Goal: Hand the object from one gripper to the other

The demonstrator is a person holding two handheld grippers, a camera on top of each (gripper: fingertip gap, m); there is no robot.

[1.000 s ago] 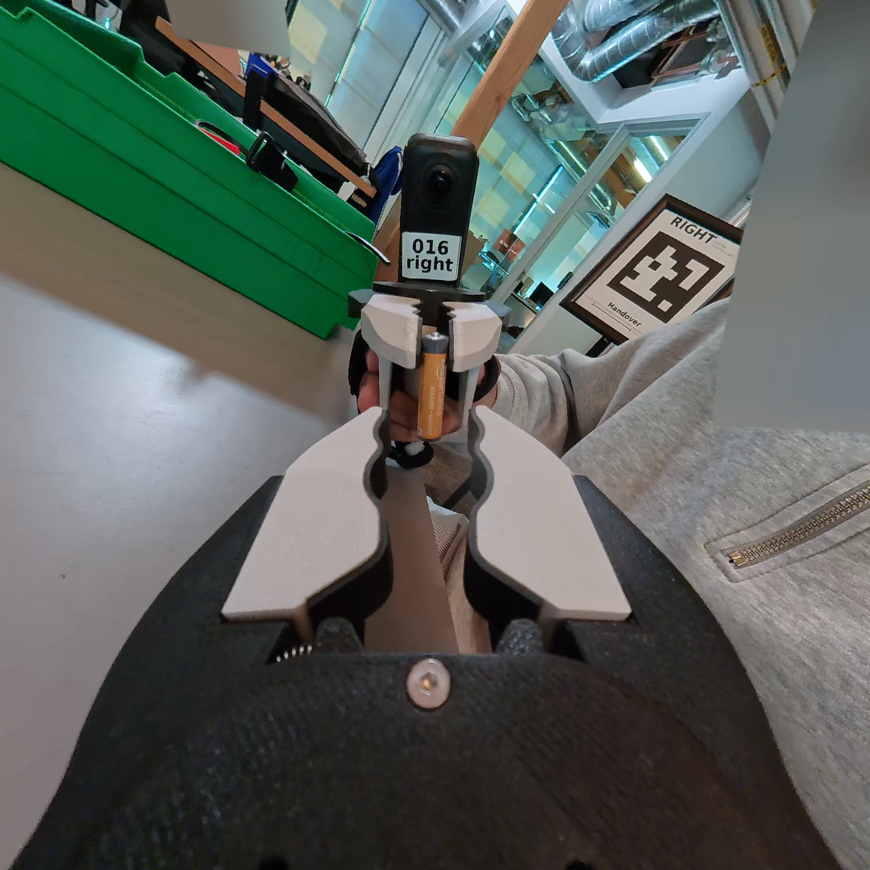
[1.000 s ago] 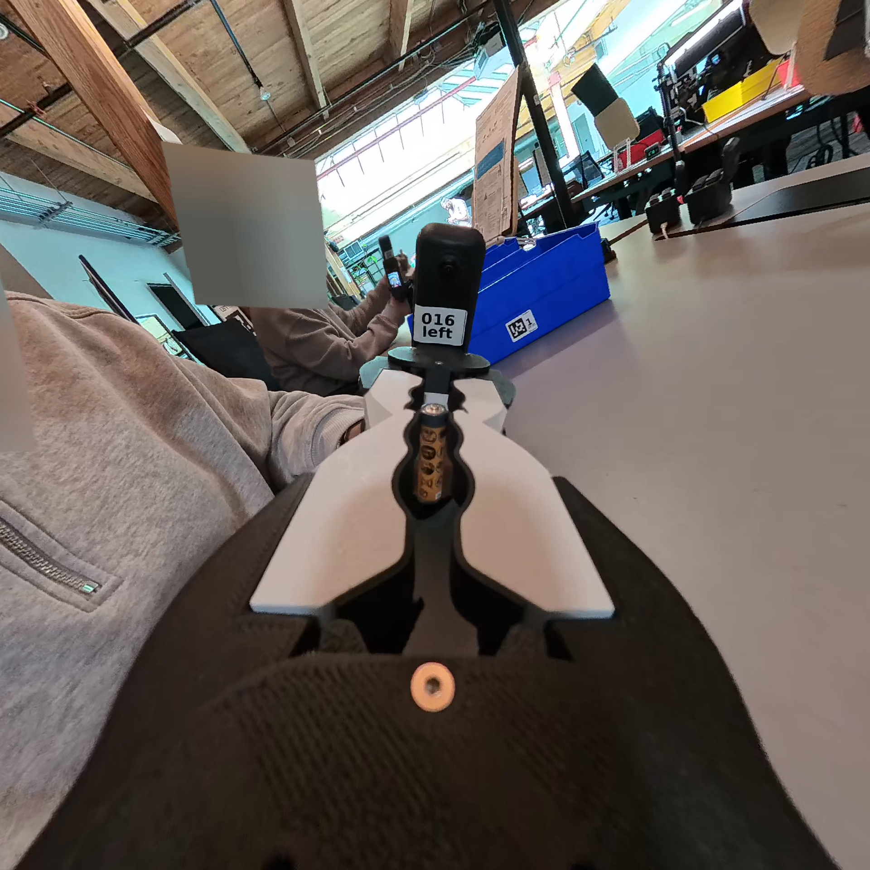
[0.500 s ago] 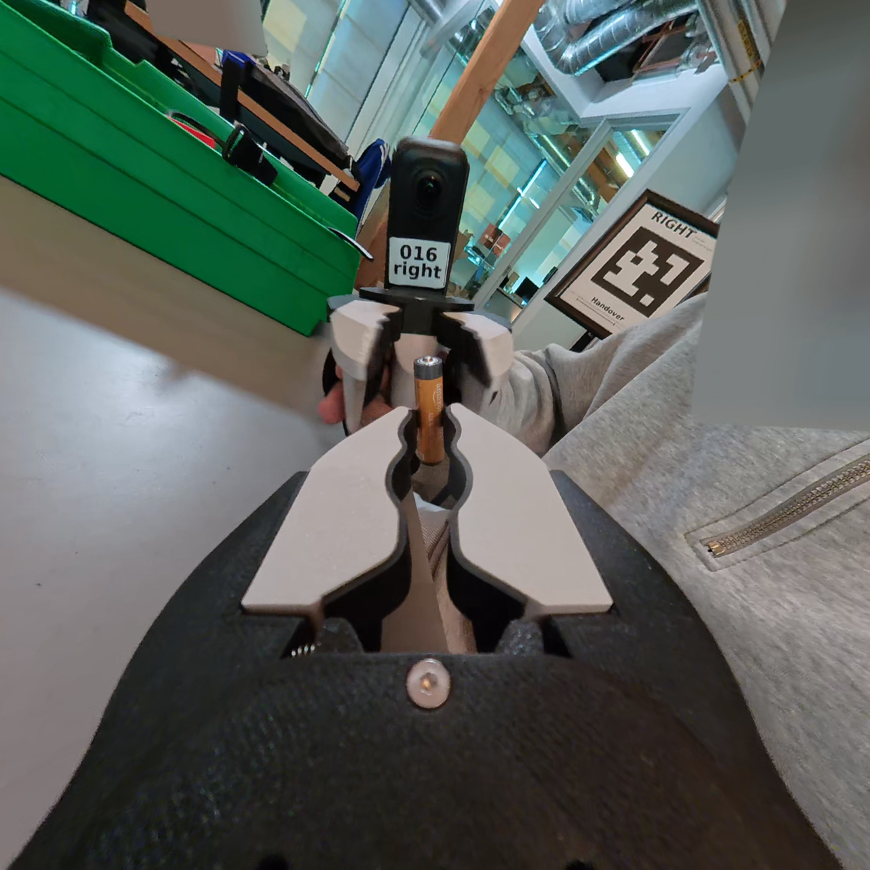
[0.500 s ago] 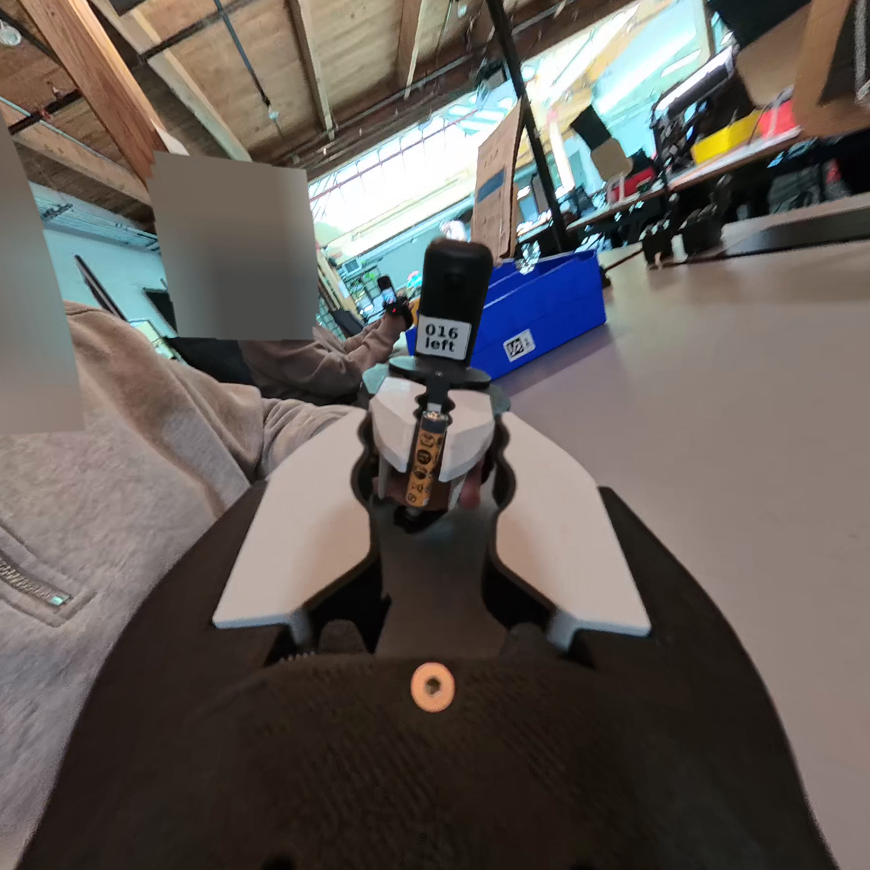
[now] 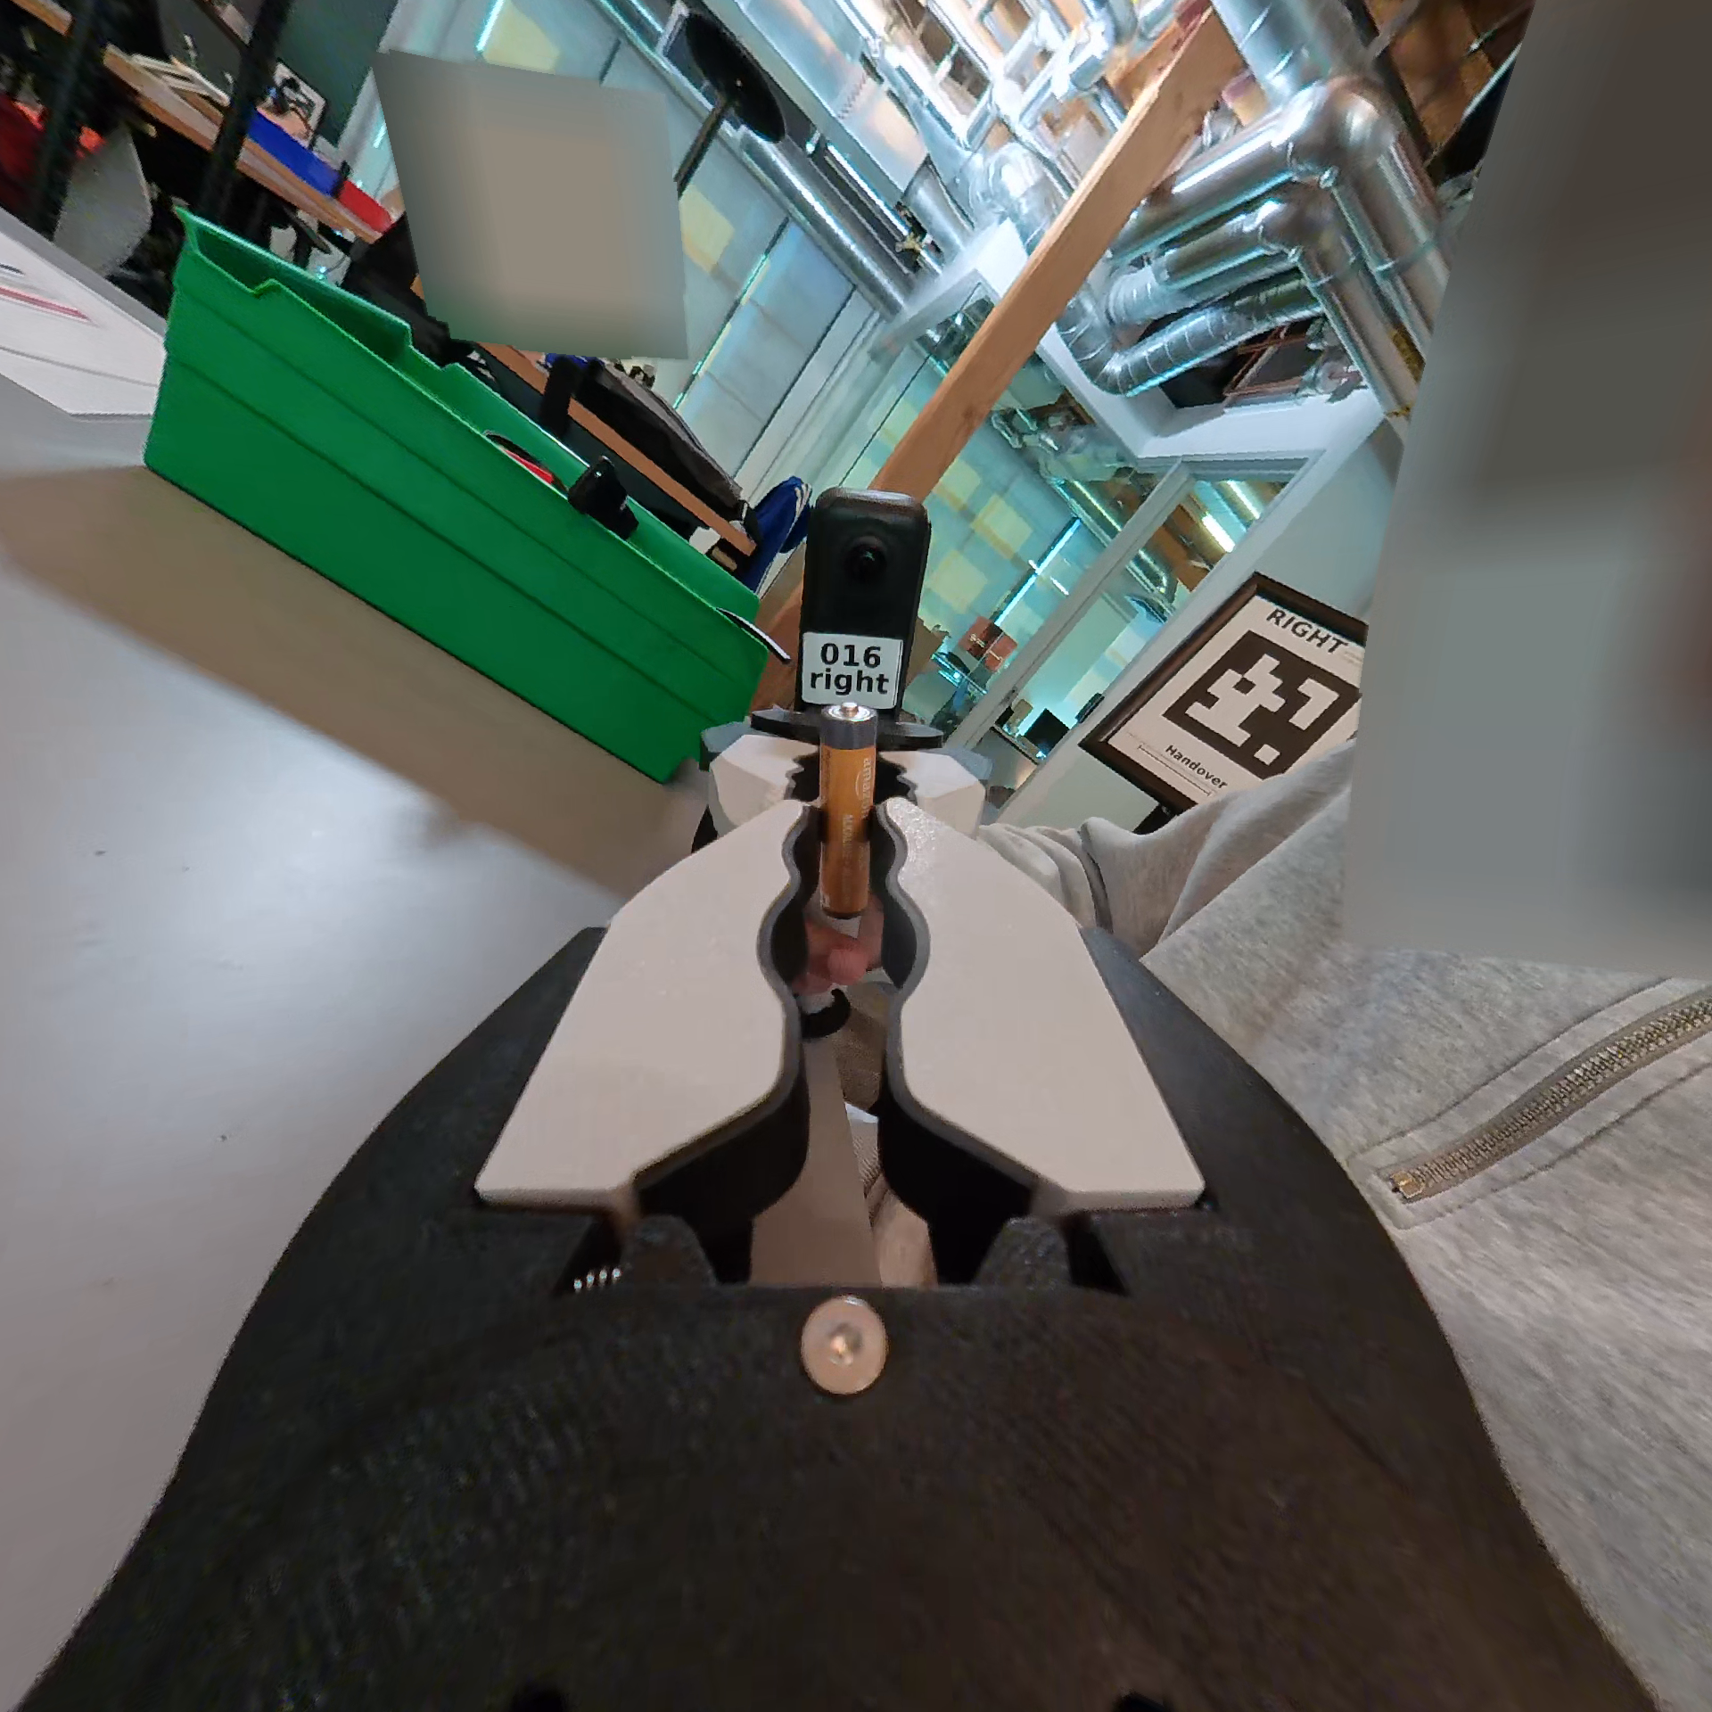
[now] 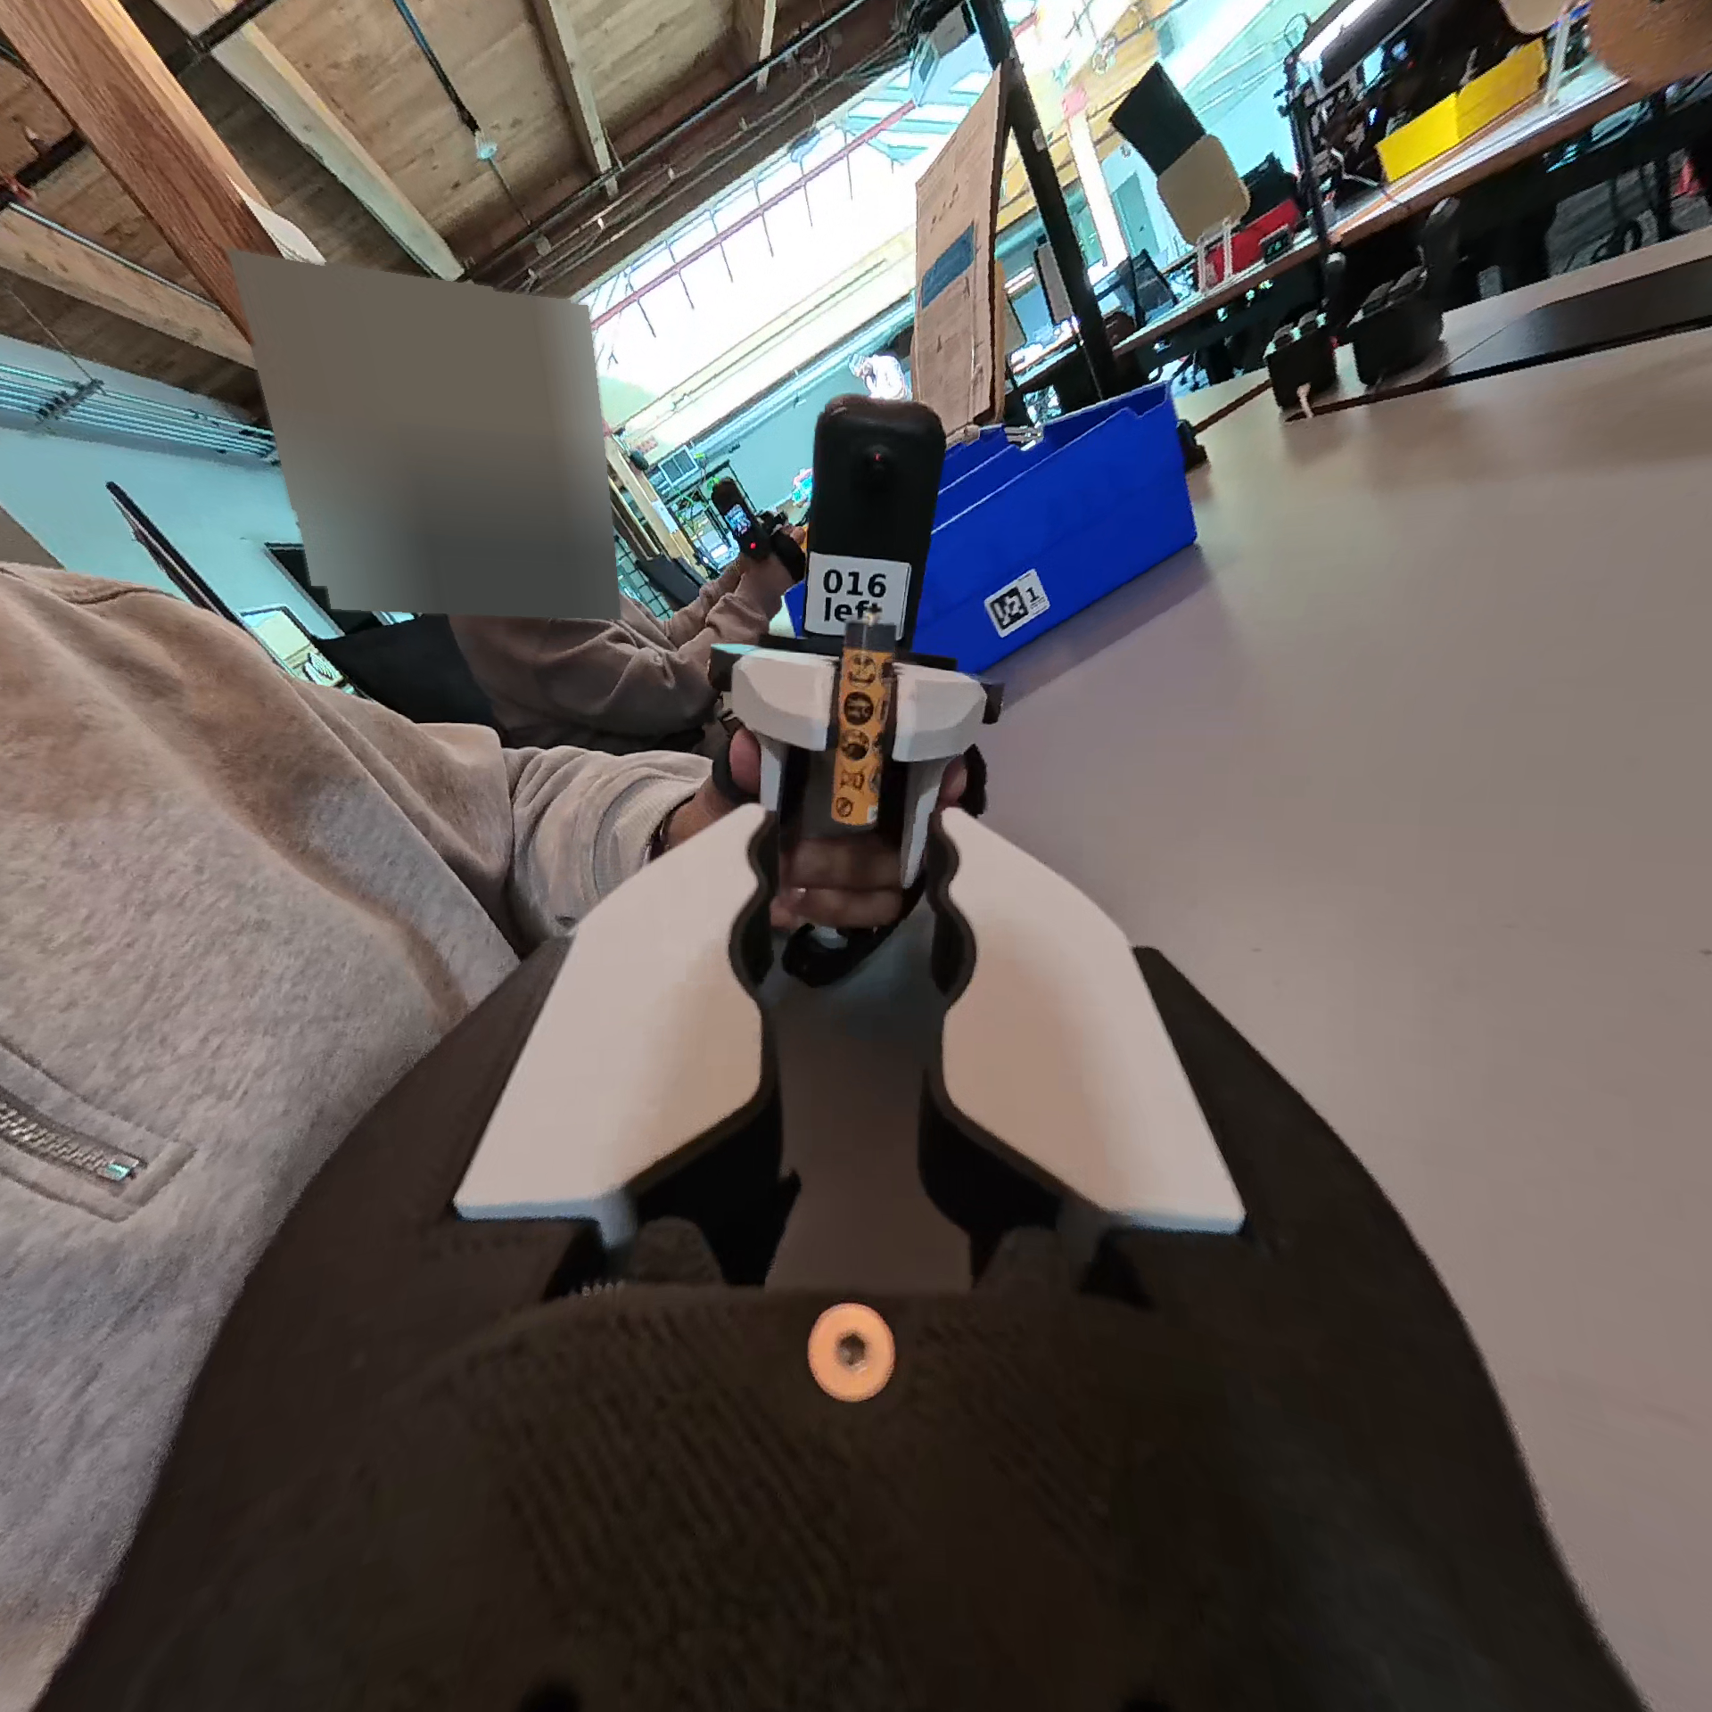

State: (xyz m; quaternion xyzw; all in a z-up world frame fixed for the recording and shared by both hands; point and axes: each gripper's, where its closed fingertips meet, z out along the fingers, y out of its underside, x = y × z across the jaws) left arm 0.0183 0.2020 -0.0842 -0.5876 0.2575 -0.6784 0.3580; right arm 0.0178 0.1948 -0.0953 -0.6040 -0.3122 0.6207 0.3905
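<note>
The left gripper (image 5: 845, 815) pinches the battery (image 5: 847, 815) upright between its fingertips (orange, metal cap on top). Facing it, just apart, the right gripper (image 6: 848, 834) has its fingers spread wide around nothing, above the grey table (image 6: 1390, 741).

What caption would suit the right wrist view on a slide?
Open right gripper faces the left gripper, which is clamped on an upright orange cylindrical battery above a pale tabletop.
</note>
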